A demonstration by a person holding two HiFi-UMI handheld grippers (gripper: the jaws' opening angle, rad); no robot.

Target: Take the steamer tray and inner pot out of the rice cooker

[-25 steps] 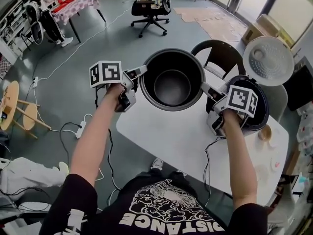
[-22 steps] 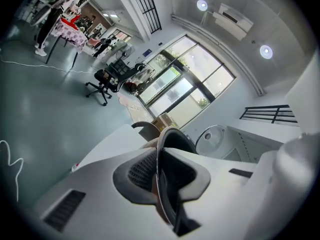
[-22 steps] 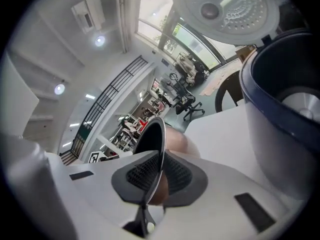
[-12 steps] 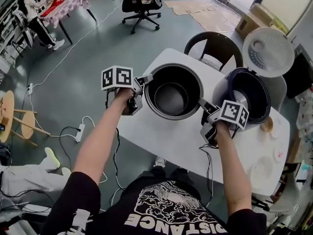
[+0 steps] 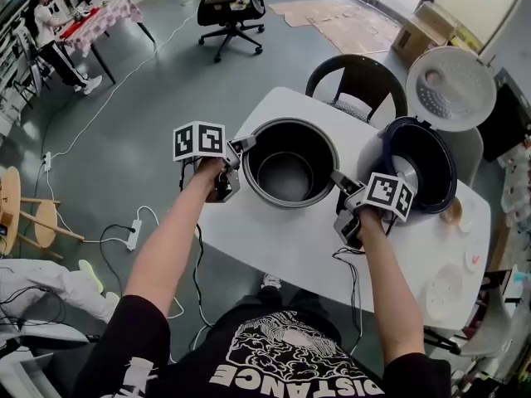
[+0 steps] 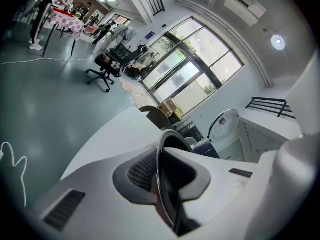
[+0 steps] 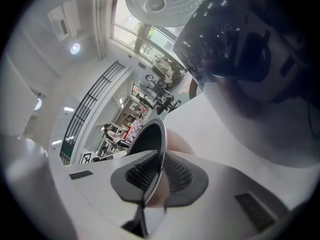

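The inner pot (image 5: pixel 288 162) fills the left half of the table (image 5: pixel 274 240). The open rice cooker (image 5: pixel 427 152) stands just beside it on the right, its raised lid (image 5: pixel 452 85) behind. 1 chair (image 5: pixel 365 77) blocks the far edge. The near strip lies bare.

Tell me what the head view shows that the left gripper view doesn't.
Only the head view: the right gripper, its jaws opening with the rim of the inner pot between them, the pot's empty inside, and the person's arms. Only the left gripper view: the left gripper close up, its pads pressed on either side of the rim, plus ceiling lights. Both: the inner pot, the white table and the rice cooker's raised lid.
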